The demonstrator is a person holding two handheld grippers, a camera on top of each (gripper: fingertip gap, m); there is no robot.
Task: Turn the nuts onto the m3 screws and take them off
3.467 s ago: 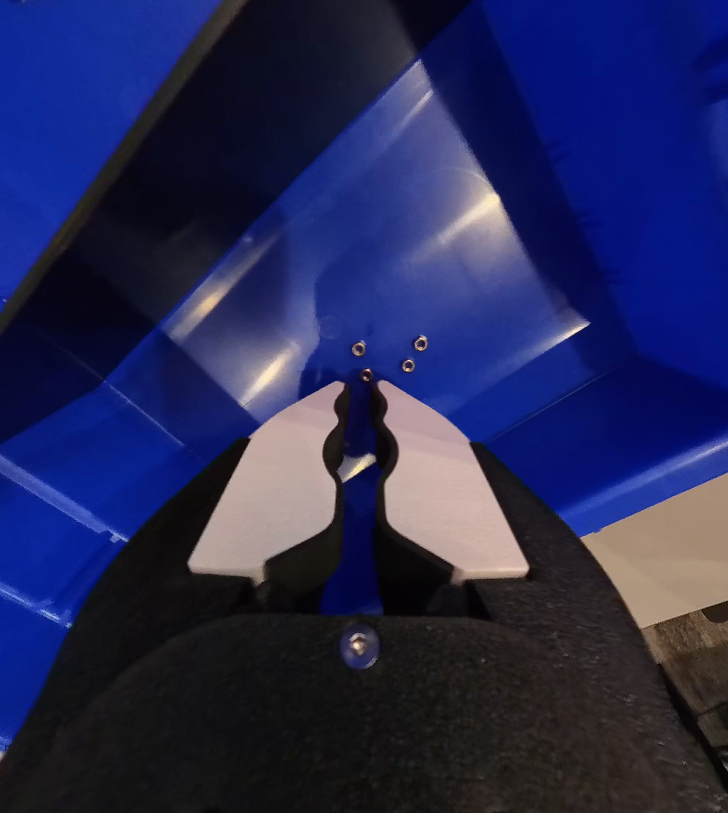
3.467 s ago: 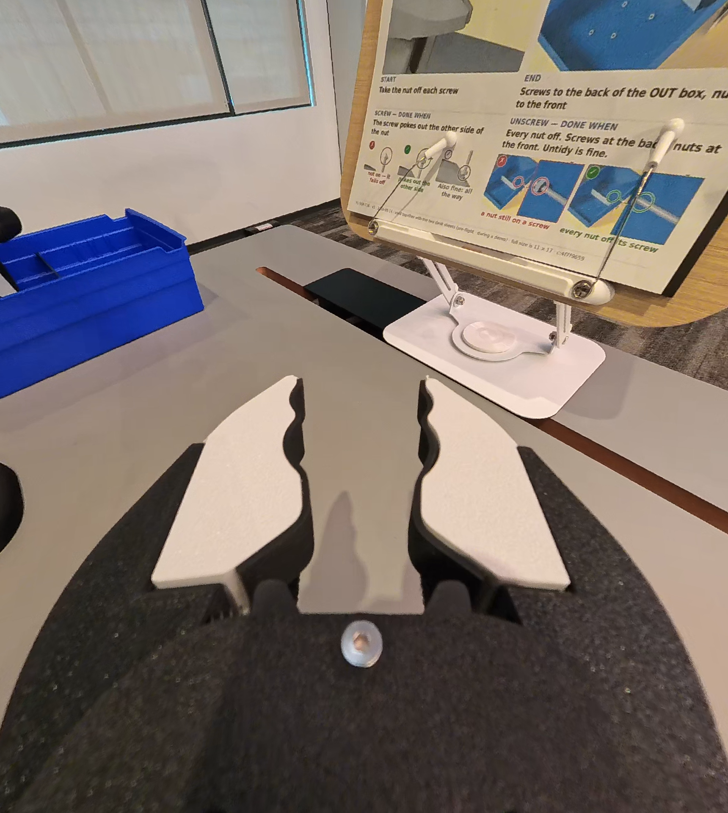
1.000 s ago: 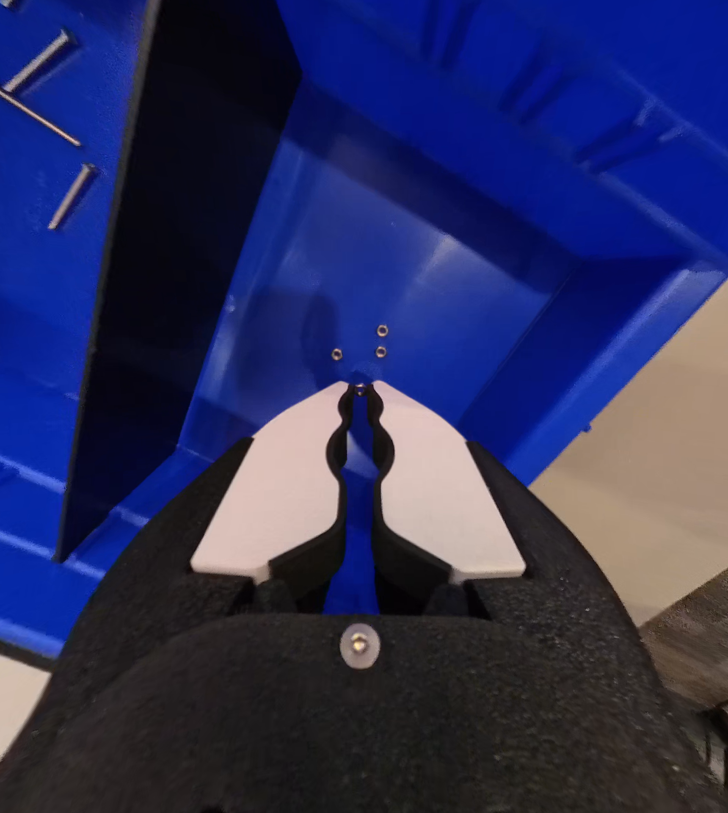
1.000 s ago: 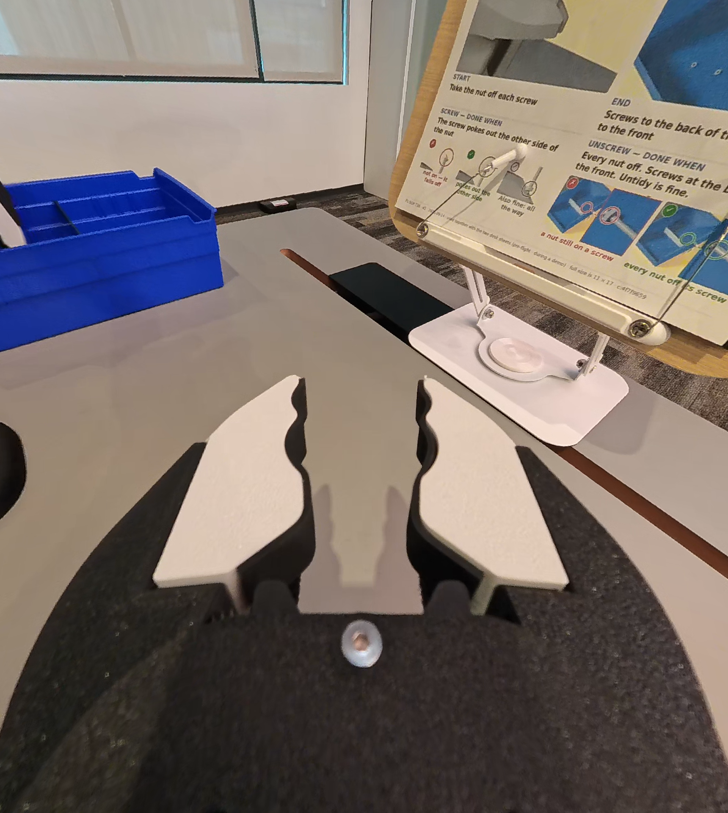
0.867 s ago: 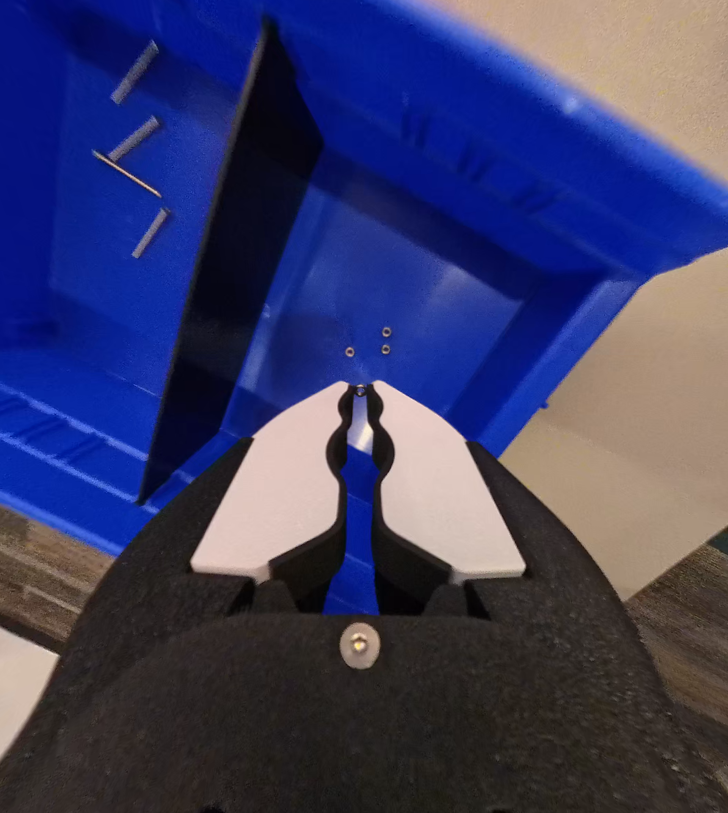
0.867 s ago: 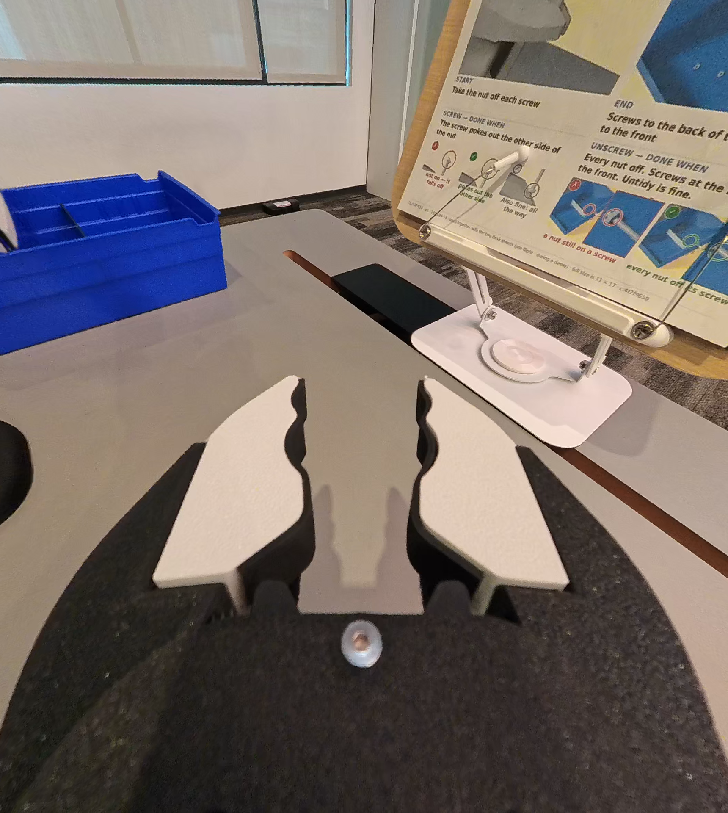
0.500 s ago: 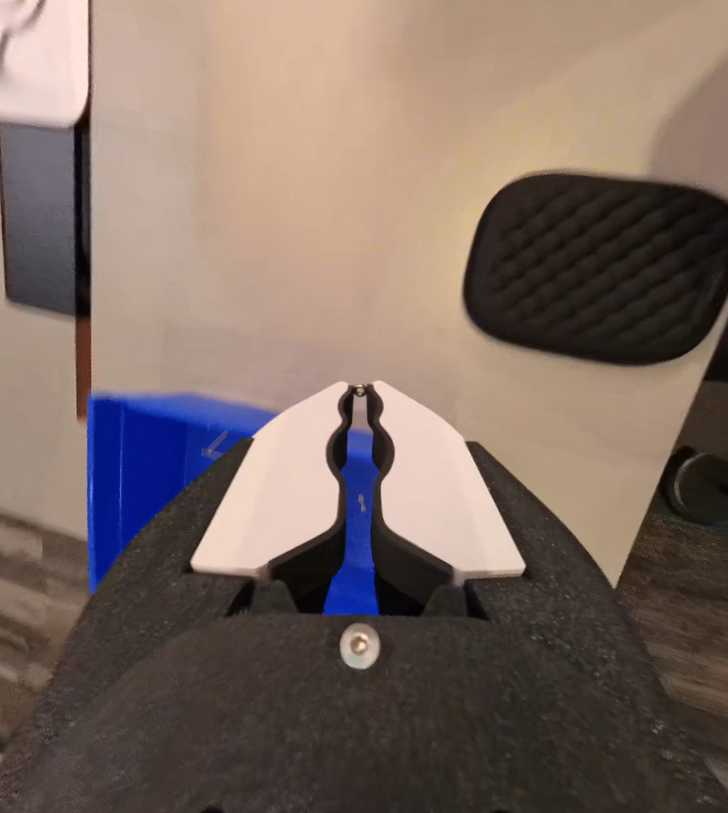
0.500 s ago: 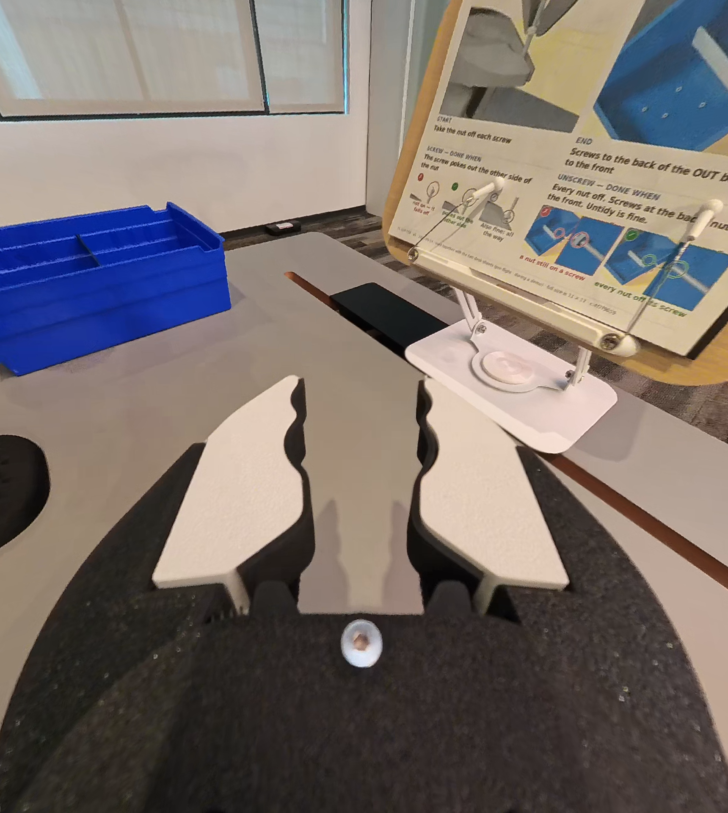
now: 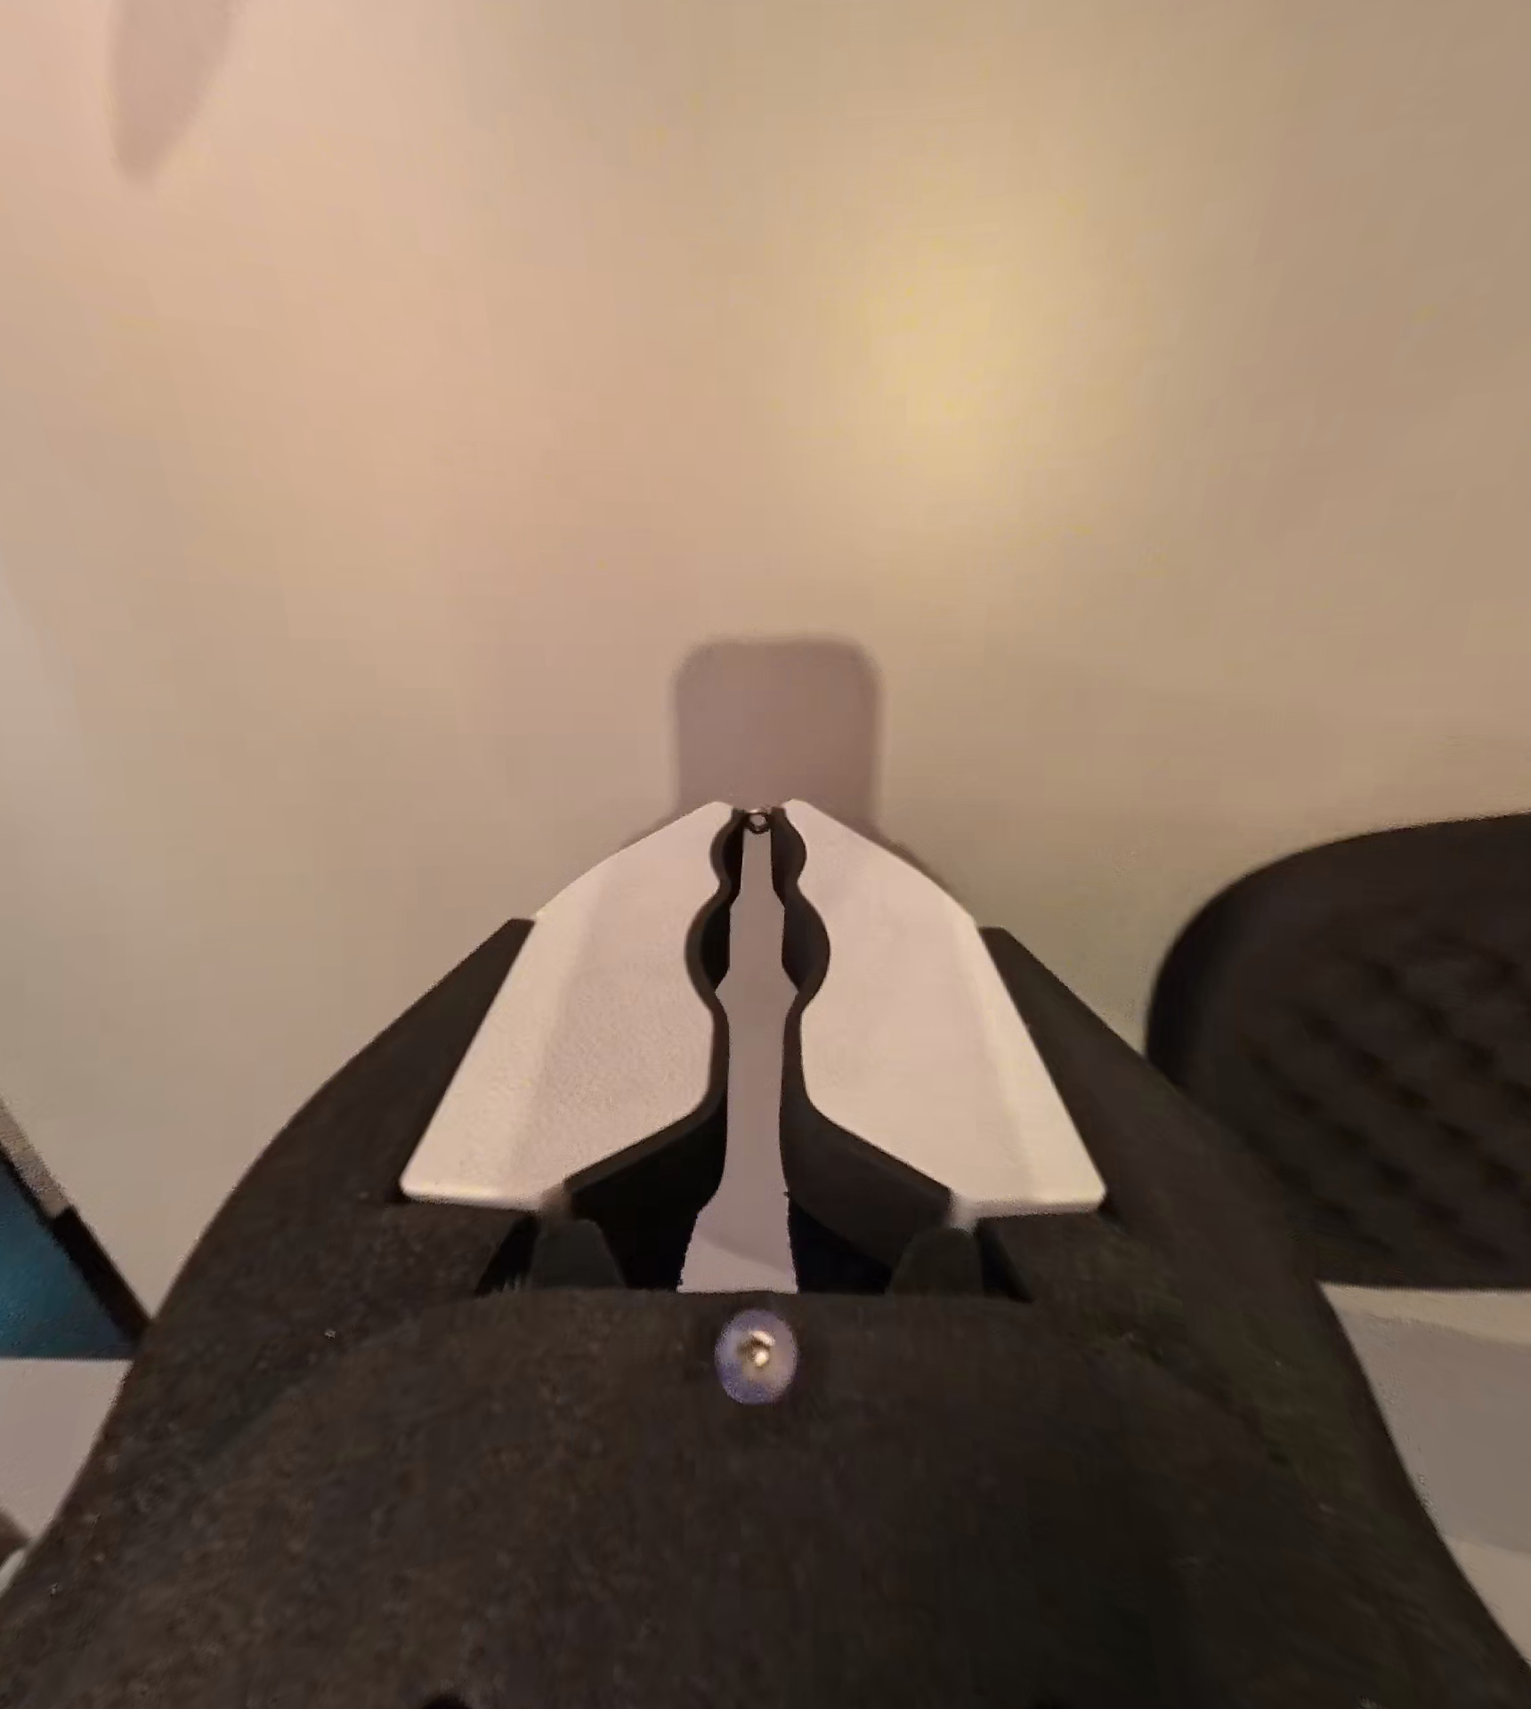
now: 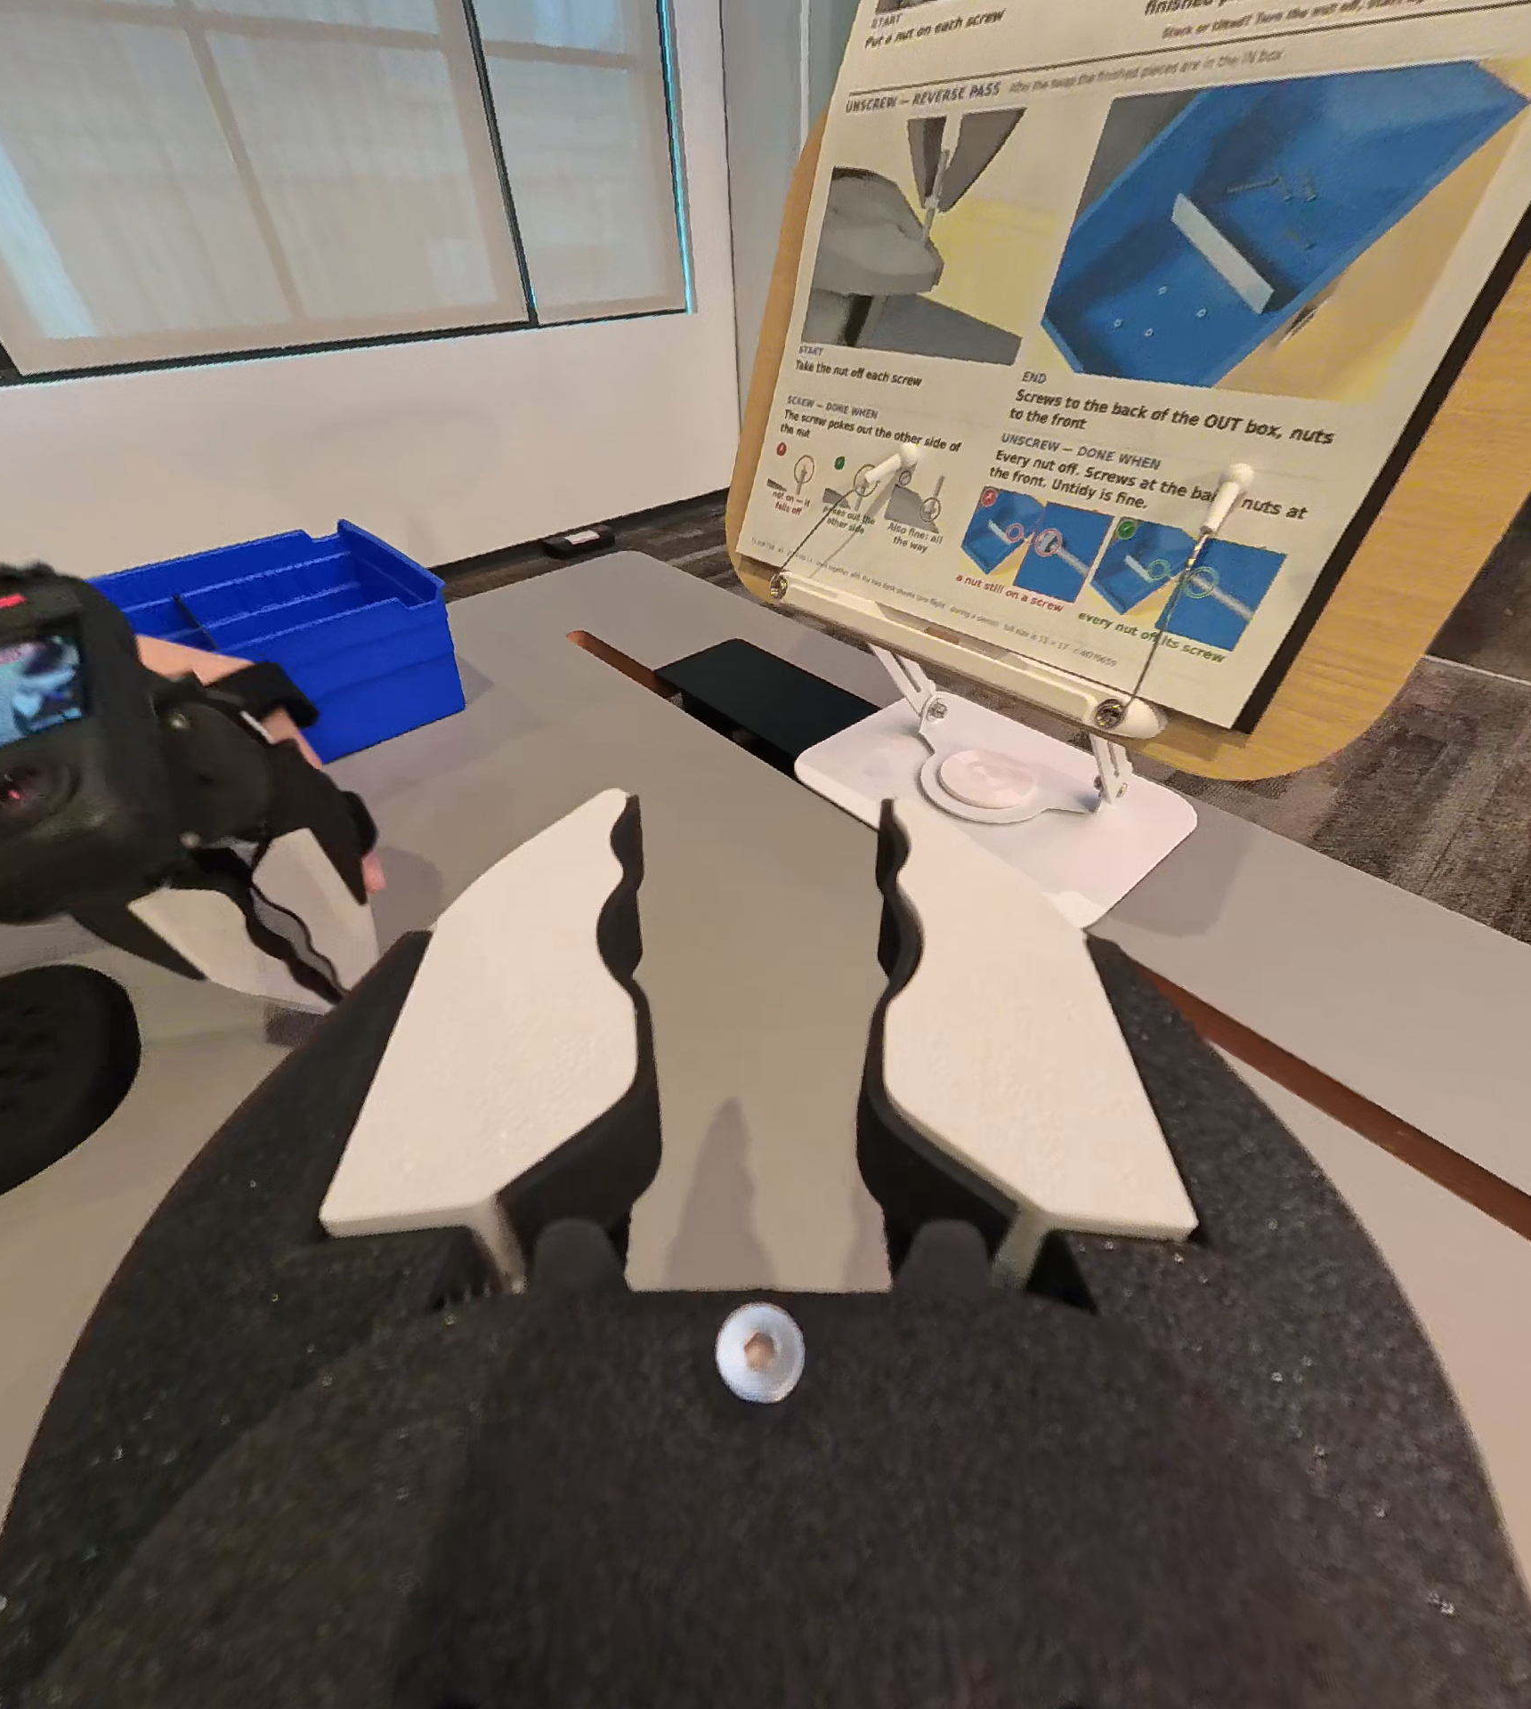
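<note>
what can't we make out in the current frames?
- Nut in the left gripper, left wrist view: too small to tell its orientation.
- Bin contents, right wrist view: walls and distance hide any screws or nuts.
- Left gripper's tips, right wrist view: hidden behind the right gripper's body.
- Pad, both views: cut off by the frame edge.

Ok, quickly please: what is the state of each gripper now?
Left gripper: shut on a small nut, pinched at its fingertips.
Right gripper: open, holding nothing.
</note>
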